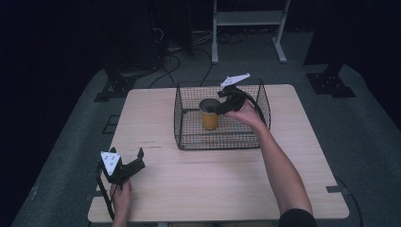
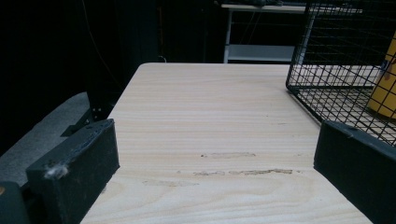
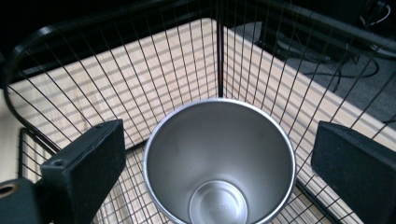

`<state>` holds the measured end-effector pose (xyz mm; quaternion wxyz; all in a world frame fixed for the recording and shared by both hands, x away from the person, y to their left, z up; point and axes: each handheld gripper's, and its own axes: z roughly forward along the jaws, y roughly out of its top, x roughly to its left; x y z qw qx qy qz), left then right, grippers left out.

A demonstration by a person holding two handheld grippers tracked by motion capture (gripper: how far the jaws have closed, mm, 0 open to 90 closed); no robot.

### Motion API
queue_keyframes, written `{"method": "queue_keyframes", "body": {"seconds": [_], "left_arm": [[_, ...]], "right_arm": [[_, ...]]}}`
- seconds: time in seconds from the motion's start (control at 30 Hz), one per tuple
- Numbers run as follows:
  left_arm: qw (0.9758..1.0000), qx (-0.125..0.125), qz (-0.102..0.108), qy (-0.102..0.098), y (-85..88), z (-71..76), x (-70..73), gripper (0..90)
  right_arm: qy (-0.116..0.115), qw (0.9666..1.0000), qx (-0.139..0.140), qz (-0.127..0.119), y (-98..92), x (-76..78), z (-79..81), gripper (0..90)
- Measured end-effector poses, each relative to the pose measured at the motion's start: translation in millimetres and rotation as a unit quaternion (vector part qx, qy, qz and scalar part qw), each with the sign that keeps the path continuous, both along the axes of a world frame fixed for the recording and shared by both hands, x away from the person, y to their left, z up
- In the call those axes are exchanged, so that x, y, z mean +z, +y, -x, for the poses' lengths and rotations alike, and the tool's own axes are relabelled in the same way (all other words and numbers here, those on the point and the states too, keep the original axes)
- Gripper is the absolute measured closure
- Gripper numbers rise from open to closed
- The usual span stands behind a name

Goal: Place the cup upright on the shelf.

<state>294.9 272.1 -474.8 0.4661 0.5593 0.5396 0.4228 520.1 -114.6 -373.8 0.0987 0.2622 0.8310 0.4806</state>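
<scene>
Right gripper view: tool (image 3: 212, 163) straddles cup (image 3: 219, 158) rim.

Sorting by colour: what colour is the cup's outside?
Orange-yellow on the cup, best in the high view.

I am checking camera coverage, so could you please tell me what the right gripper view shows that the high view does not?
Right gripper view alone: the cup's shiny metal inside and bottom, between the right gripper's open fingers.

High view alone: the cup's orange outside, the whole table, and the left gripper resting near the table's front-left corner.

Both: the cup standing in the black wire basket.
</scene>
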Motion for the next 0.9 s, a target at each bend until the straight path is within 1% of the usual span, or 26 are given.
{"method": "queue_keyframes", "body": {"seconds": [0.07,0.2,0.27,0.57,0.67,0.7,0.8,0.9], "left_arm": [[1.0,0.0,0.0,0.0,-0.1,0.0,0.0,0.0],[1.0,0.001,-0.001,0.0,-0.4,0.0,0.0,0.0],[1.0,0.001,-0.001,0.0,-0.4,0.0,0.0,0.0],[1.0,-0.001,-0.001,-0.001,-0.4,0.3,0.0,0.0],[1.0,-0.001,-0.001,0.0,-0.3,0.2,0.0,0.0],[1.0,-0.001,-0.001,0.0,-0.3,0.2,0.0,0.0],[1.0,-0.001,-0.002,0.0,-0.5,0.2,0.0,0.0],[1.0,-0.001,-0.001,0.0,-0.4,0.2,0.0,0.0]], "right_arm": [[-0.001,0.9999,0.001,-0.011,-3.8,6.7,3.4,2.7],[-0.005,0.9998,0.005,-0.021,-8.6,15.0,8.0,2.7],[-0.003,0.9996,0.008,-0.028,-10.3,18.0,10.1,2.7],[-0.001,0.9992,0.02,-0.034,-12.9,26.9,22.4,2.7],[-0.005,0.9992,0.027,-0.031,-12.1,31.7,30.0,2.7],[-0.005,0.9992,0.027,-0.031,-12.1,31.7,30.0,2.7],[-0.006,0.9988,0.034,-0.035,-13.2,36.3,37.4,2.9],[-0.002,0.9988,0.036,-0.034,-15.0,37.6,41.0,3.1]]}}
